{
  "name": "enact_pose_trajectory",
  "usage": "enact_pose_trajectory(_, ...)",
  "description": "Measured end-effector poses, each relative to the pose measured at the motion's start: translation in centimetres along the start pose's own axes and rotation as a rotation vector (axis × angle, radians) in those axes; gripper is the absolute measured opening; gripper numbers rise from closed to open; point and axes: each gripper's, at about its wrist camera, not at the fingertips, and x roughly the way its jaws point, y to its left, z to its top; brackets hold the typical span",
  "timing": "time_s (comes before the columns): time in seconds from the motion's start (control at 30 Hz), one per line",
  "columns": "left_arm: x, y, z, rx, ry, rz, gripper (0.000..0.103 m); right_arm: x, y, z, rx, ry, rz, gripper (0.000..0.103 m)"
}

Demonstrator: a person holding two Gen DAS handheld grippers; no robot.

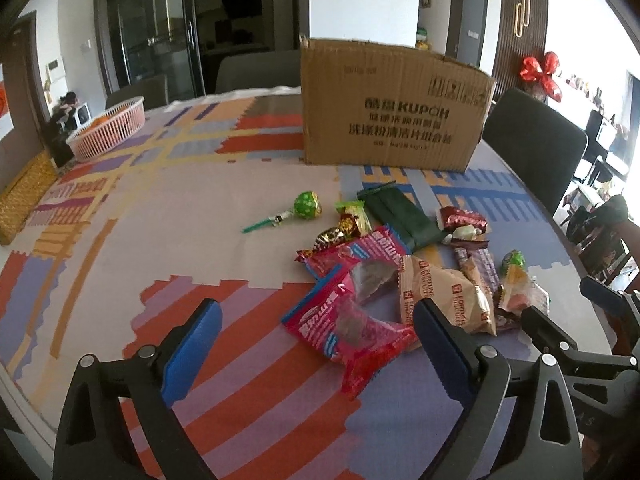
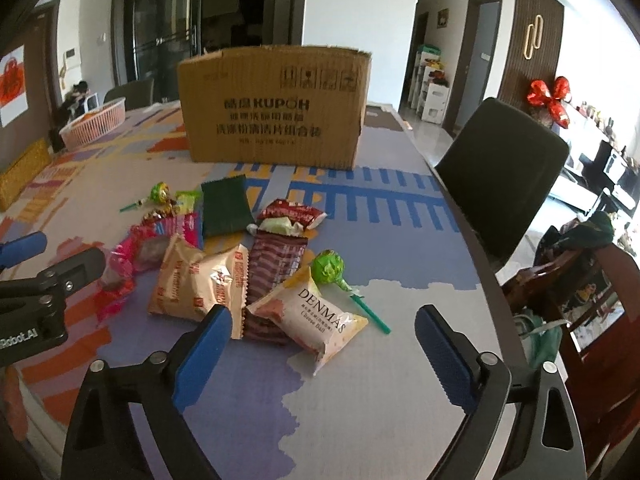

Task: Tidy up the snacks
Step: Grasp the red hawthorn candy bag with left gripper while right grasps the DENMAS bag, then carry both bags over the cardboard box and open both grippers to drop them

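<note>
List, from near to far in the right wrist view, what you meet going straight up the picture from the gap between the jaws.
DENMAS cheese ball packet → green lollipop → red wrapper → cardboard box.

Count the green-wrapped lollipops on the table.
2. One green-wrapped lollipop with a green stick lies apart at the pile's far left. The other lies at the pile's right edge, against the white DENMAS cheese ball packet. More may be hidden under the packets.
</note>
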Motion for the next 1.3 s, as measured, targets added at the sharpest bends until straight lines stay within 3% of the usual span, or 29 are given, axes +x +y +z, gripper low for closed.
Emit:
enact_pose_trajectory(0.17, 1.4, -0.4, 0.5, -0.012, 0.023, -0.034, 0.091, 1.3, 0.2, 0.1, -0.024, 0.029, 0.012, 0.086)
enact_pose_trajectory(0.43, 3.1, -0.5, 0.5, -0.019, 0.093, -0.068, 0.077, 2.9, 0.5, 0.6, -0.048, 0.076, 0.045, 0.069)
enact_pose_trajectory(0.63, 3.6, -0.5, 0.3, -0.008, 0.133, -0.109, 0.058, 3.3, 1.0, 0.7, -0.079, 0.097, 0.068, 0.052)
enact_pose_trajectory(0.7, 3.9, -0.4, 0.2, -0.002, 0.155, -0.125, 0.045, 3.4, 1.0, 0.7, -0.077, 0.106, 0.079, 0.047)
enact_pose_trajectory(0.9, 3.9, -0.5, 0.1, 0.033, 0.162, -0.126, 0.041, 3.5, 1.2, 0.7, -0.085, 0.123, 0.08, 0.033)
enact_pose_trajectory(1.3, 1.3, -0.5, 0.4, 0.072, 0.12, -0.134, 0.036, 0.8, 1.2, 1.1, -0.038, 0.079, 0.104, 0.031)
